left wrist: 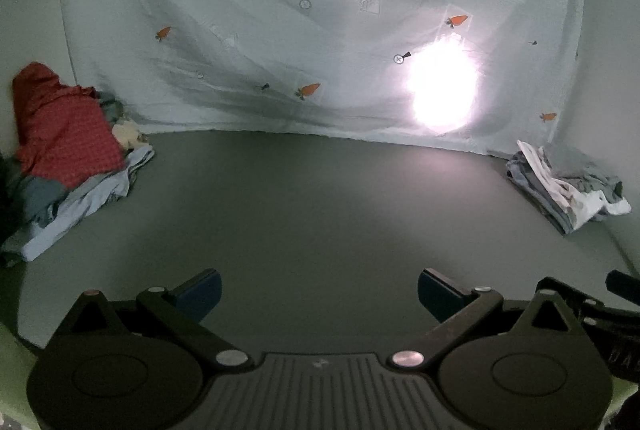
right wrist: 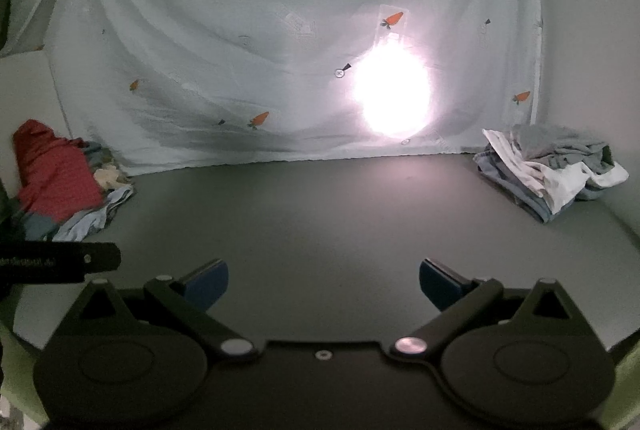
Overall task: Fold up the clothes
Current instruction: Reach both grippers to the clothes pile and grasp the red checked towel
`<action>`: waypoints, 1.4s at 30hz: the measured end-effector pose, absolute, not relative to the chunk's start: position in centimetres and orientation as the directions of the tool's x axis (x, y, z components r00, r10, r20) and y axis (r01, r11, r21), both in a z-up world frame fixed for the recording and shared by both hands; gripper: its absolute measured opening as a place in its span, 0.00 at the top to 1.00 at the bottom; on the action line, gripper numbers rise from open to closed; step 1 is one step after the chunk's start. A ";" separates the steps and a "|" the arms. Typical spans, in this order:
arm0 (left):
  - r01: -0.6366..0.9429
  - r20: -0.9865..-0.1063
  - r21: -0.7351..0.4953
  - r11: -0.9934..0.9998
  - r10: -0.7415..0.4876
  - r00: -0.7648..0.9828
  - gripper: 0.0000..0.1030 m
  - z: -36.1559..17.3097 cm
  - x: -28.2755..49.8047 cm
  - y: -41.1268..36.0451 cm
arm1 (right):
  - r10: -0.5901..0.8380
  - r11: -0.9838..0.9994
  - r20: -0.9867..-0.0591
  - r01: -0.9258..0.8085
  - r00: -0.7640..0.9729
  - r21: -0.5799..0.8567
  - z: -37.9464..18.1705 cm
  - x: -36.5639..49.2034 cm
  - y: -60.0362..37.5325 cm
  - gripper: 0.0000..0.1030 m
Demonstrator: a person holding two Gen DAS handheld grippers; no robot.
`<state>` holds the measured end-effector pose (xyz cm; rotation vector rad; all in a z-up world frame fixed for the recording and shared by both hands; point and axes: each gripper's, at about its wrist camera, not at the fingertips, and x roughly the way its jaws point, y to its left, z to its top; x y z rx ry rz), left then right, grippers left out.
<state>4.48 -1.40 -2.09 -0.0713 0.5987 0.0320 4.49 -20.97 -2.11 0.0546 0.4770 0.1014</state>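
While my left gripper (left wrist: 320, 294) hangs over the dark grey table (left wrist: 320, 197), its blue pads (left wrist: 200, 292) stand wide apart with nothing between them. Seen through the left wrist camera, the unfolded heap of clothes (left wrist: 68, 157) lies at the table's far left corner, well apart from my pads, with a red garment (left wrist: 60, 125) on top and pale blue cloth spilling out below it. At the table's far right corner sits a smaller stack of clothes (left wrist: 568, 185), grey and white, also well away from this gripper. Behind the table hangs a pale sheet printed with carrots (left wrist: 280, 9), and a bright light (left wrist: 440, 89) glares through it. At the right edge of this view a dark part of my other tool just shows.

Through the right wrist camera, my right gripper (right wrist: 324, 282) is likewise spread open and holds nothing, bare table showing between its pads (right wrist: 440, 282). From here the grey and white stack (right wrist: 552, 169) lies toward the table's far right corner, nearer this gripper than the red-topped heap (right wrist: 60, 177) at the far left, yet neither touches my fingers. A black bar of my left tool (right wrist: 60, 262) juts in from the left edge, just in front of that heap.
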 end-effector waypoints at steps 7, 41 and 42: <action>-0.175 -0.568 -0.064 0.983 0.108 0.816 0.00 -2.5 10.7 -2.1 | 0.123 0.989 -0.474 -0.071 0.872 0.126 -3.3 13.3 -23.9 0.00; -0.753 -0.821 -0.324 0.573 0.225 0.524 0.01 -12.0 27.0 32.4 | 0.554 0.820 -0.660 -0.470 0.508 0.326 -9.5 41.9 6.2 0.35; -0.767 -0.822 -0.325 0.554 0.235 0.519 0.03 -12.6 27.6 34.5 | 0.574 0.805 -0.656 -0.485 0.490 0.342 -9.8 43.0 8.3 0.47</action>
